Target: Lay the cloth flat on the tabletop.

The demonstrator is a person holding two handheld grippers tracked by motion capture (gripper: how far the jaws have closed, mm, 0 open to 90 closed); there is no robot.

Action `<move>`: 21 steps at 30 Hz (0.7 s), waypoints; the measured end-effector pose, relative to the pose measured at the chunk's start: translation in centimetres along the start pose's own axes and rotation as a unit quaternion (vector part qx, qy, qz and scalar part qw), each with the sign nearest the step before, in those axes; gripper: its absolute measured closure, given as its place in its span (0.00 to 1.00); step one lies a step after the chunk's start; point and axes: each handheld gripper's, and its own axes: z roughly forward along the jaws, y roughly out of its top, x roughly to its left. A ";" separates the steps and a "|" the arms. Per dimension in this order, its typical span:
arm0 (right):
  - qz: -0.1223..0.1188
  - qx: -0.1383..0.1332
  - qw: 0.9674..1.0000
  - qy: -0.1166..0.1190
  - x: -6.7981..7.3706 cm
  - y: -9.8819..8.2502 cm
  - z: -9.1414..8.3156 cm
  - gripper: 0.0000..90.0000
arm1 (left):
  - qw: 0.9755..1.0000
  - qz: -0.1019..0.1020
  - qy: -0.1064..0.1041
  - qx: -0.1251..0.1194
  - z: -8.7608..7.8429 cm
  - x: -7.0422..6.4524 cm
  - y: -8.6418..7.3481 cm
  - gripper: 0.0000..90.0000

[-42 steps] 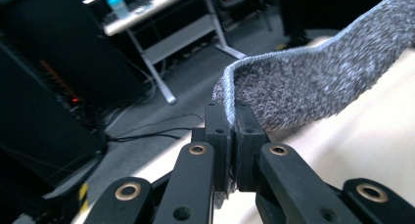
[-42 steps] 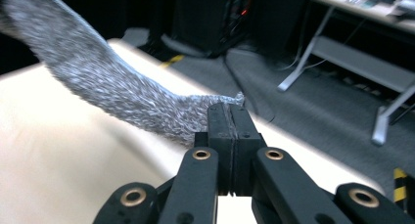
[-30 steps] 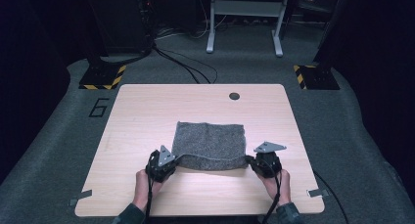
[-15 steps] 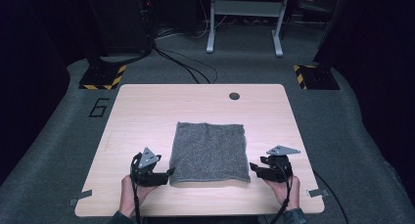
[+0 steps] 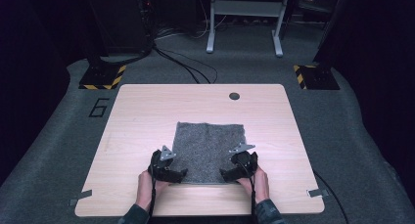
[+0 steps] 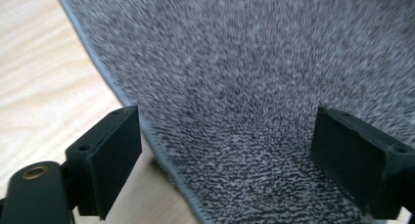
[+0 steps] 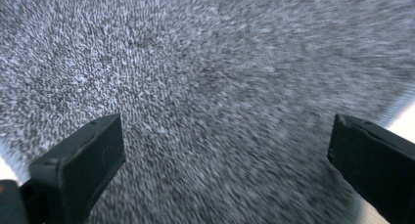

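Underfoot, grey carpet is surrounding the pale wooden tabletop (image 5: 147, 111); both grippers' jaws are gaping wide over a nubbly grey cloth (image 5: 208, 143).

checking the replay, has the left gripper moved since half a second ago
Yes. The left gripper has come inward and slightly forward, from the bare table beside the grey cloth onto its near left corner.

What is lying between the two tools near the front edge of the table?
In the high view, the near part of the grey cloth lies between the left tool and the right tool; nothing else is there.
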 end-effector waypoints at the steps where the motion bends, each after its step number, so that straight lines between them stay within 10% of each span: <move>1: -0.001 0.007 1.000 -0.002 0.1 0.0 0.4 0.00 | 1.000 0.007 0.002 0.005 0.1 -0.1 0.0 0.10; 21: -0.009 -0.024 1.000 -0.006 -1.6 -2.7 -0.6 0.00 | 1.000 -0.008 0.012 -0.003 -0.3 -3.5 -1.4 0.06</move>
